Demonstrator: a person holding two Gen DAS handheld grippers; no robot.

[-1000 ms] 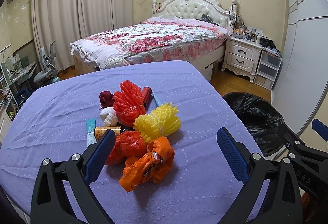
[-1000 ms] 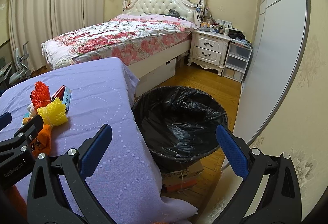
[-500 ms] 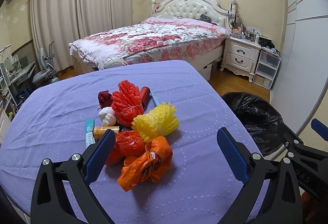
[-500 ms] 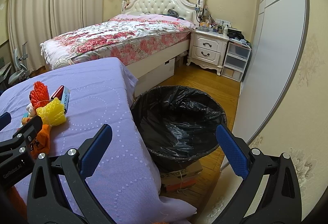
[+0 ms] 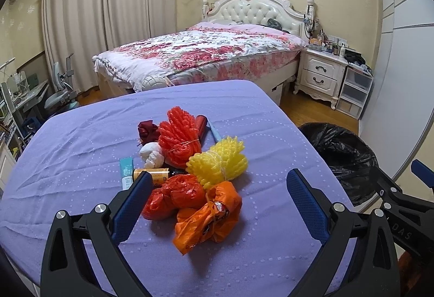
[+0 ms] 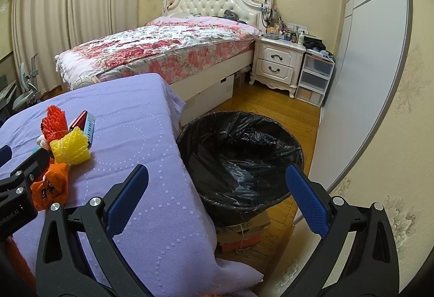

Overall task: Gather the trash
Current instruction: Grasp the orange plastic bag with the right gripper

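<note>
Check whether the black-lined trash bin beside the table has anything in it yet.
Empty, as far as shows: the right wrist view looks down into the trash bin and only crumpled black liner is visible. The trash pile sits on the table.

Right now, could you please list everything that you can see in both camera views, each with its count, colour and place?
crumpled orange plastic bag: 1, orange, nearest on the table
red plastic bag: 1, red, left of the orange one
yellow foam net: 1, yellow, middle of the pile
red foam net: 1, red-orange, behind the yellow one
white knotted wad: 1, white, left of the nets
dark red wad: 1, pile's far left
purple tablecloth: 1, covers the table
black-lined trash bin: 1, floor, right of the table
flowered bed: 1, pink, background
white nightstand: 1, beside the bed
left gripper: 1, black and blue, open, over the pile
right gripper: 1, open, toward the bin
</note>
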